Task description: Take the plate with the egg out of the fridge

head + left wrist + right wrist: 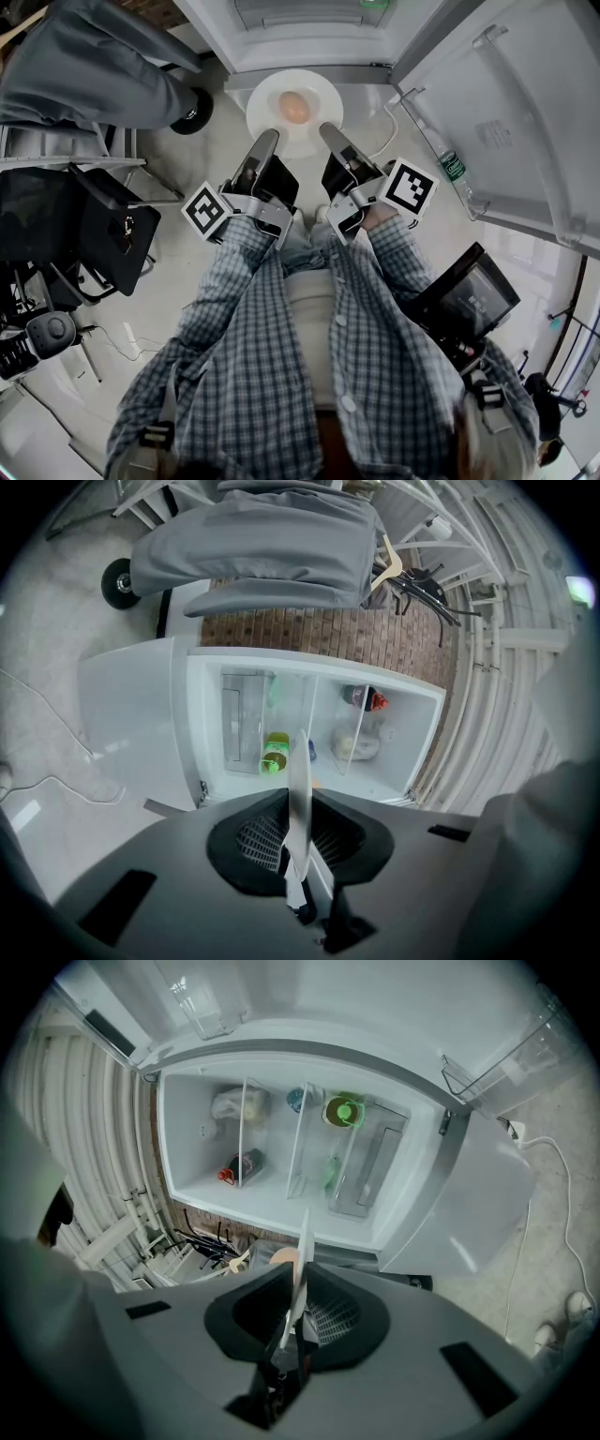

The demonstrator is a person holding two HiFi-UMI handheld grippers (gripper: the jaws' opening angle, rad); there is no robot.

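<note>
Left gripper (264, 145) and right gripper (333, 141) point level and side by side ahead of the person's checked shirt (281, 356). Each is clamped on the near rim of the white plate (314, 98), the left on its left part and the right on its right part. In both gripper views the plate shows edge-on, pinched between the pads. The plate is held level above the floor (202, 159), outside the fridge (281, 1199) and just in front of its open compartment, with the egg (294, 108) at its middle. Beyond it the fridge shelves hold a green-capped bottle (275, 752), a pale bag (356, 744) and a dark bottle with a red cap (366, 698). The fridge door (525, 103) stands open at the right, a water bottle (451, 165) in its rack.
</note>
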